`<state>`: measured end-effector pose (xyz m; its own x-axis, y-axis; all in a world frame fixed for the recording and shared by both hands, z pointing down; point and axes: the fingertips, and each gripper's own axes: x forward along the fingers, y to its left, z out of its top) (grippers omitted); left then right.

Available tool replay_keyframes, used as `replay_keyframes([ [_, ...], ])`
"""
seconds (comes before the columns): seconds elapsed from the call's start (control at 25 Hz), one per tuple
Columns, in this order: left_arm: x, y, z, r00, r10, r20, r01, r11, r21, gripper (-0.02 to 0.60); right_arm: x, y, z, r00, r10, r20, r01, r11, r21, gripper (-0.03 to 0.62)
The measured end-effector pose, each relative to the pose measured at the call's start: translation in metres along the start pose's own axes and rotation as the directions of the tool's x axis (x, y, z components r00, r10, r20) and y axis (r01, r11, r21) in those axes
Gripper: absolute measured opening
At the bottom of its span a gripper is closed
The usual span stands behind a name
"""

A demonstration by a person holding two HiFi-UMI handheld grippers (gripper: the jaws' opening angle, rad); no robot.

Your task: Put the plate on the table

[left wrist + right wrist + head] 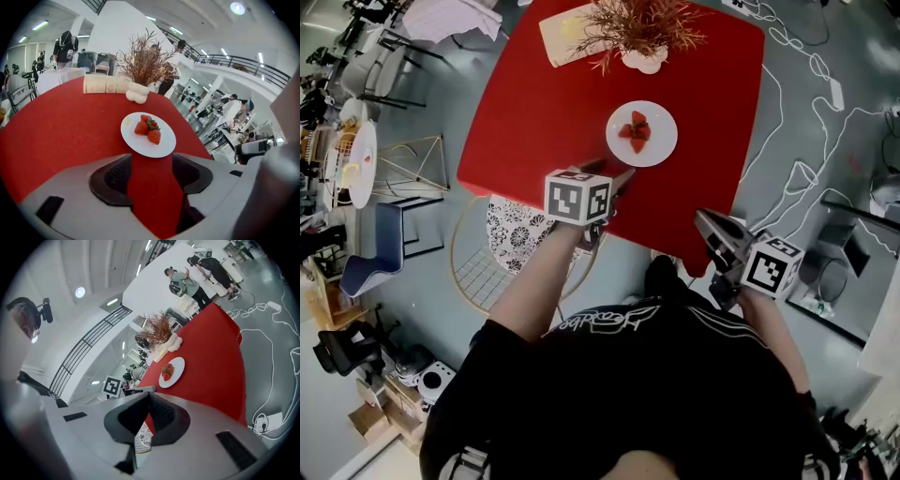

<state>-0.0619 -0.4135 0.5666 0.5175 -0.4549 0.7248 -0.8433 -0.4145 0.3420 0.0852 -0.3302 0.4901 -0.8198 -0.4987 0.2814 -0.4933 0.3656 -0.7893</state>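
Our left gripper (150, 172) stood with its jaws spread wide, and nothing lay between them but the red tablecloth (61, 126); it held nothing. Ahead of it the white plate (146, 146) sat flat on the cloth with three strawberries (148, 129) piled at its middle, so we judged the placing itself done.

What could yet go wrong, as we saw it, lay in drawing the gripper away. The jaw tips were close to the plate's near rim. A careless swing sideways or a dip forward could clip that rim, sliding the plate on the cloth or rolling the berries off it. The cloth itself could also drag if a jaw caught it, and the plate would go with it.

From the left gripper, the plate lay straight ahead along the line of the jaws, just beyond their tips and not touching them. Farther back stood a white vase of dried branches (137, 96) with a pale board (103, 85) beside it. Our right gripper (149, 397) hung by the table's near corner, its jaws closed together on nothing, well apart from the plate.
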Motion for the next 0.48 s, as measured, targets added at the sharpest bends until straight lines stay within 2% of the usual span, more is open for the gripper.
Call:
replay_keyframes([
  [0.24, -0.037, -0.03, -0.002, 0.998, -0.057, 0.034, 0.055, 0.997, 0.049, 0.258, -0.006, 0.023, 0.001, 0.999, 0.024, 0.038, -0.022, 0.999, -0.043, 0.008],
  [0.48, -0.094, -0.074, -0.004, 0.978, -0.157, 0.14, 0.151, 0.987, 0.054, 0.14, -0.017, 0.055, -0.012, 0.997, 0.042, 0.072, -0.037, 0.997, -0.073, 0.008],
])
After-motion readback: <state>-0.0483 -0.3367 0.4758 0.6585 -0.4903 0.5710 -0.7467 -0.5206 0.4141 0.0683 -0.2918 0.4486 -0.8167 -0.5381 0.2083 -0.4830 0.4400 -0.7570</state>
